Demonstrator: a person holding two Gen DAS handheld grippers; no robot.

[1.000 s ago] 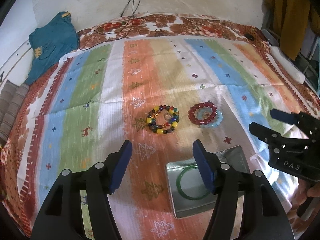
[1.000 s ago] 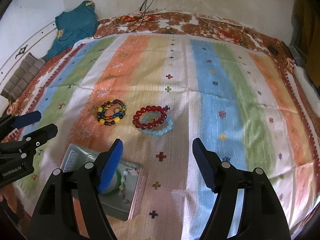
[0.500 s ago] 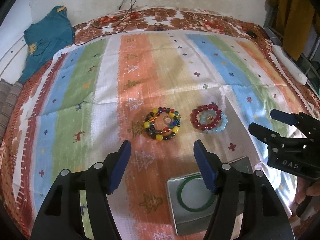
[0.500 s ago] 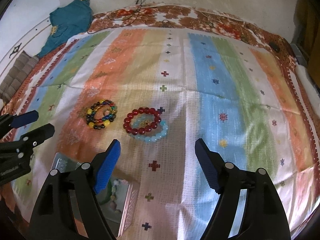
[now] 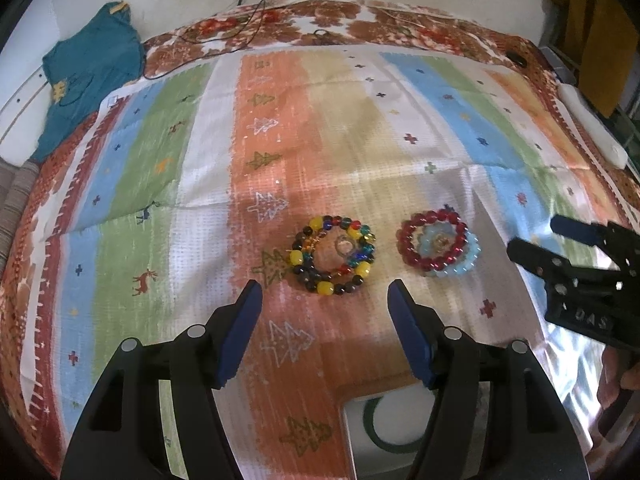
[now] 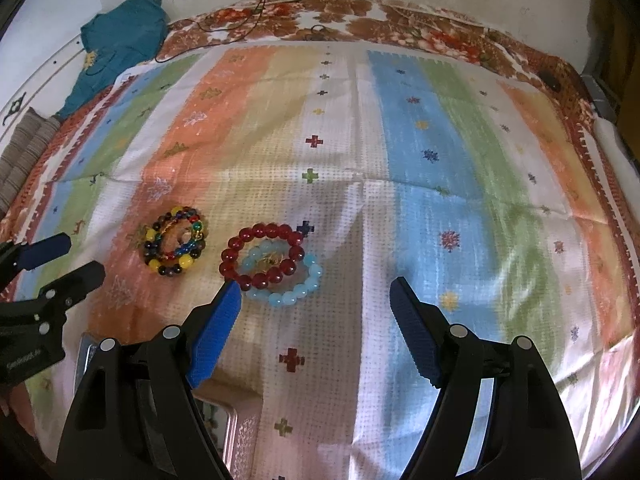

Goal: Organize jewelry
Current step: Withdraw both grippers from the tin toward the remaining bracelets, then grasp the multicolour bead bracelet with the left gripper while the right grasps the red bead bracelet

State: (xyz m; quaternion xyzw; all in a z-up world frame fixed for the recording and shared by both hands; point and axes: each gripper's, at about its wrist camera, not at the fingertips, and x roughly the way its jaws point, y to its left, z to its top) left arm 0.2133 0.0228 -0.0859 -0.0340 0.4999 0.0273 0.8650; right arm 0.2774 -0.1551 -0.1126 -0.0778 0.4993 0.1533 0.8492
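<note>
On a bed covered by a woven cloth in orange, green, blue and white stripes [image 5: 360, 148], a multicoloured bracelet of yellow, dark, red and blue beads [image 5: 334, 255] lies coiled flat, and just to its right a red bead bracelet [image 5: 432, 240] rests on top of a pale blue bead bracelet [image 5: 460, 268], the two overlapping. The left gripper [image 5: 325, 322] hangs over the cloth just short of the multicoloured bracelet, its blue-padded fingers spread wide and holding nothing. The right gripper [image 6: 316, 326] is likewise spread and empty, its left pad close beside the rim of the red and pale blue pair without clearly touching them. At the near edge, an open silver metal tin [image 5: 352, 432] sits on the cloth, partly hidden behind the left gripper, with a green bangle [image 5: 376, 432] lying inside it. A teal garment [image 5: 88, 72] lies crumpled at the far left corner of the bed.
</note>
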